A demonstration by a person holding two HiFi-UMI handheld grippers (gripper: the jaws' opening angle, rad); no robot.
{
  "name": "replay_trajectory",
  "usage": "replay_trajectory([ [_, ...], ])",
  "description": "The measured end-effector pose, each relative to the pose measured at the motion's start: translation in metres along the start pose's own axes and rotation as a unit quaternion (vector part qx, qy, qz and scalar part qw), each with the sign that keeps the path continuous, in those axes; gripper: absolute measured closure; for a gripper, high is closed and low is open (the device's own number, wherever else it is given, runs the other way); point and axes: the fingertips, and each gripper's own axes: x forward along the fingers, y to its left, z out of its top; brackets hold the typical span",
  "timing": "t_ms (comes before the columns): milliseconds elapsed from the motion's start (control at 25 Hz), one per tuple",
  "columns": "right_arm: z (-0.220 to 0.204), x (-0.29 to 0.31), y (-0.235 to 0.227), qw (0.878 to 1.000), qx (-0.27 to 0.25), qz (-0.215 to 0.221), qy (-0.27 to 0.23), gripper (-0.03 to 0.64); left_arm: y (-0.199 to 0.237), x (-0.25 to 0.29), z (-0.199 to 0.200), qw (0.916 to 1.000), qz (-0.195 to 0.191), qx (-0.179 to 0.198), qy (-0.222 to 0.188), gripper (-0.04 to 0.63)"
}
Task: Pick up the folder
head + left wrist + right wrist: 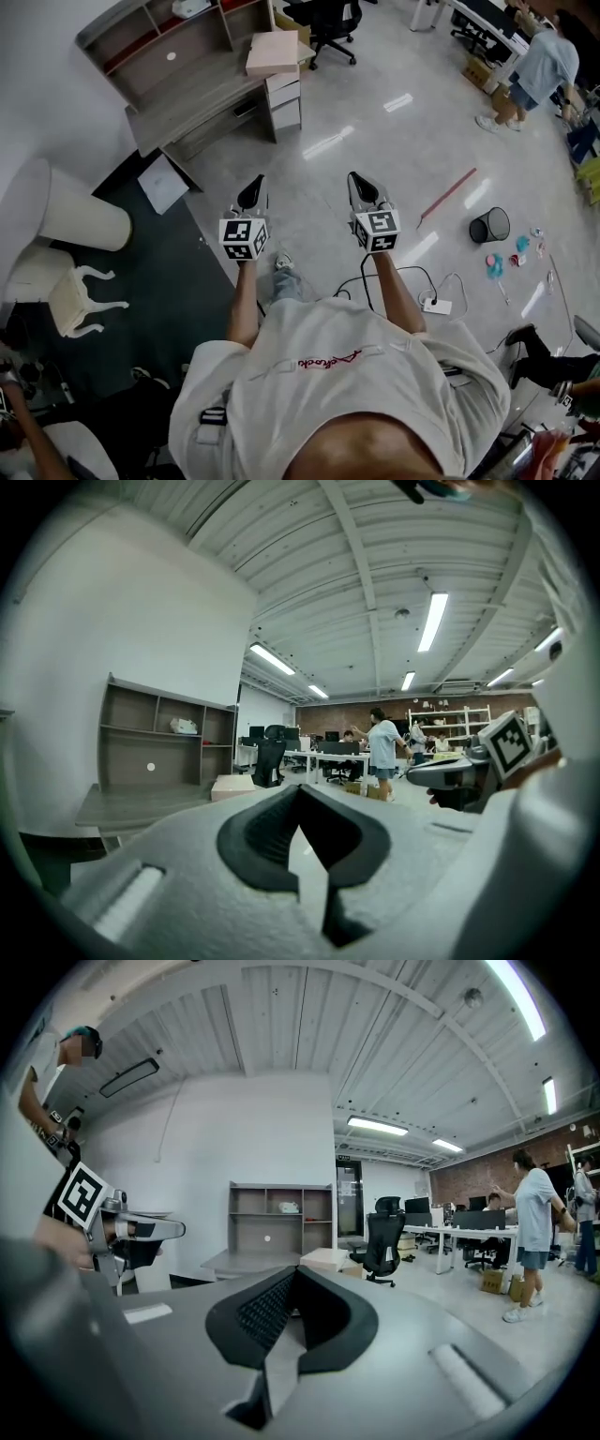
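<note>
Black jaws on the left tool (257, 183) and right tool (356, 178) are clenched tip to tip, with nothing between them. Farther out, a pale flat sheet, probably the folder (164, 183), lies on the dark mat (178, 272) beside the grey surface (192, 98). Risk: clenched jaws cannot admit its thin edge, and a push would slide it across the mat. Only the head view shows it; both gripper views look over it to the surface and a beige box (328, 1259).
</note>
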Motion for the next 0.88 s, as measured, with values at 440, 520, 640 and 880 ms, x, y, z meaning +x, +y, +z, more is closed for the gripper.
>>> replay_trajectory([
  [440,0.038,0.113,0.003,1.000,-0.006,-0.011,-0.009,0.611,0.091,0.073,0.030,0.9997,-0.015,-0.002,-0.018,0.595],
  [520,0.042,0.129,0.004,1.000,-0.007,-0.013,-0.008,0.612,0.103,0.084,0.035,0.9997,-0.018,0.000,-0.019,0.595],
  [640,0.046,0.153,0.006,1.000,-0.006,-0.014,-0.005,0.612,0.122,0.098,0.039,0.9996,-0.021,-0.001,-0.019,0.595],
  [880,0.050,0.201,0.003,1.000,-0.004,-0.017,0.001,0.611,0.160,0.127,0.039,0.9996,-0.022,-0.006,-0.013,0.595],
])
